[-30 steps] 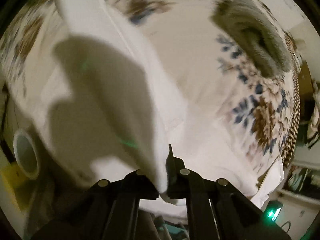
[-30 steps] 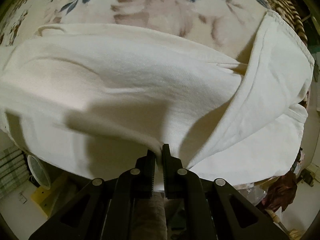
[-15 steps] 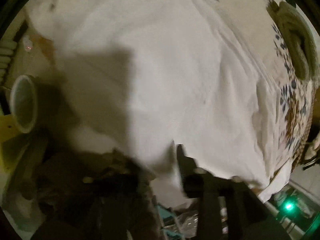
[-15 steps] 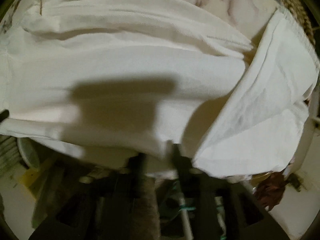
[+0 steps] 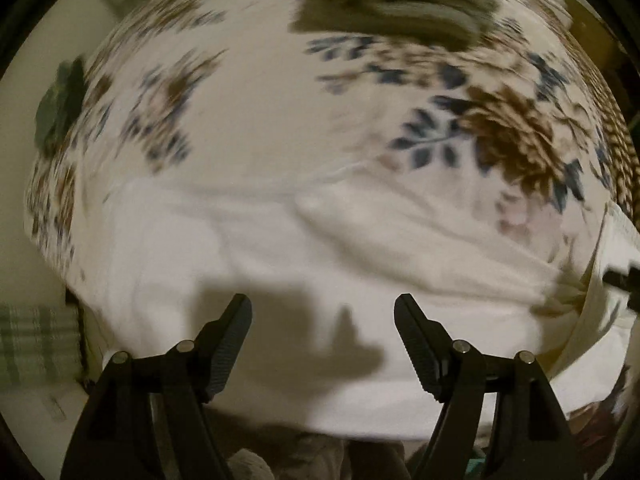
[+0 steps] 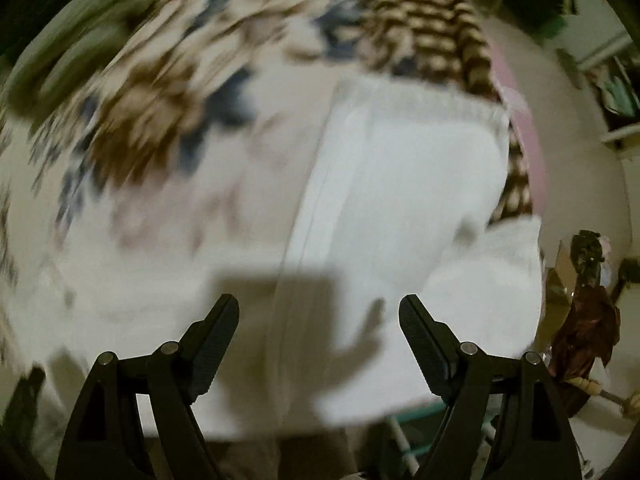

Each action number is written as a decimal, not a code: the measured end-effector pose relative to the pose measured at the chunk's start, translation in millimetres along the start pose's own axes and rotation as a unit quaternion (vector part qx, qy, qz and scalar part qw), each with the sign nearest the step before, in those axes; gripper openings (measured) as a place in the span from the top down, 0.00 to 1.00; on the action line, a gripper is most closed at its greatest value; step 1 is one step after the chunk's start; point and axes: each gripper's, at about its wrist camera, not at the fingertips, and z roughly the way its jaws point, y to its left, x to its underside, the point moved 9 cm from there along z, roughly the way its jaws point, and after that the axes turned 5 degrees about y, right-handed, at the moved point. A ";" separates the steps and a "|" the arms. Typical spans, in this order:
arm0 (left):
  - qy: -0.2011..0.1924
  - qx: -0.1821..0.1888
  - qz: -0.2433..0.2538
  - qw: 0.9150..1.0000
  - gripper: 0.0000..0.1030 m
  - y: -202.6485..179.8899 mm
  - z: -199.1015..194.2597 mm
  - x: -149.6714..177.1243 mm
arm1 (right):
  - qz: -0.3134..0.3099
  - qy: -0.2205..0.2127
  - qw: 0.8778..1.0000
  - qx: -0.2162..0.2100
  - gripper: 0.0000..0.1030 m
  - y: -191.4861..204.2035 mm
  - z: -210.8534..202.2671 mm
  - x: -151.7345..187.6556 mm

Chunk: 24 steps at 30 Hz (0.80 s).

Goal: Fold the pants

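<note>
pants (image 5: 280,280): soft, light and floppy, lying on the bed (image 5: 260,112)
jaws: both pairs apart, empty
hold: pinch your waistband (image 6: 420,96) corners

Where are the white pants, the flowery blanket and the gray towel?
pants (image 5: 304,264): left wrist view, flat white cloth ahead of the open fingers.
blanket (image 5: 516,136): left wrist view, brown flower on its right side.
towel (image 5: 400,4): left wrist view, folded bundle at top, blurred.
</note>
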 end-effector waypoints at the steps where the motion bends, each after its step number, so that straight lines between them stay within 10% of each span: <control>1: -0.005 -0.001 0.012 1.000 0.30 -13.0 2.7 -6.4 | 0.009 -0.005 1.000 0.007 0.18 -3.0 3.3 -10.3; 8: -0.010 -0.014 0.061 0.998 0.30 -60.0 10.0 -17.8 | 0.021 0.019 0.999 0.028 0.21 0.5 43.4 -42.7; 12: 0.006 0.000 0.077 0.997 0.30 -77.7 7.3 -1.9 | 0.050 -0.004 0.999 0.005 0.93 -17.1 19.7 -10.3; 20: 0.045 0.028 0.122 0.991 0.30 -119.3 7.5 45.9 | 0.218 -0.021 0.974 -0.050 0.93 -144.5 -25.6 117.3; 24: 0.078 0.040 0.126 0.988 0.30 -135.9 20.2 66.1 | 0.295 0.074 0.949 -0.087 0.74 -206.3 23.9 180.4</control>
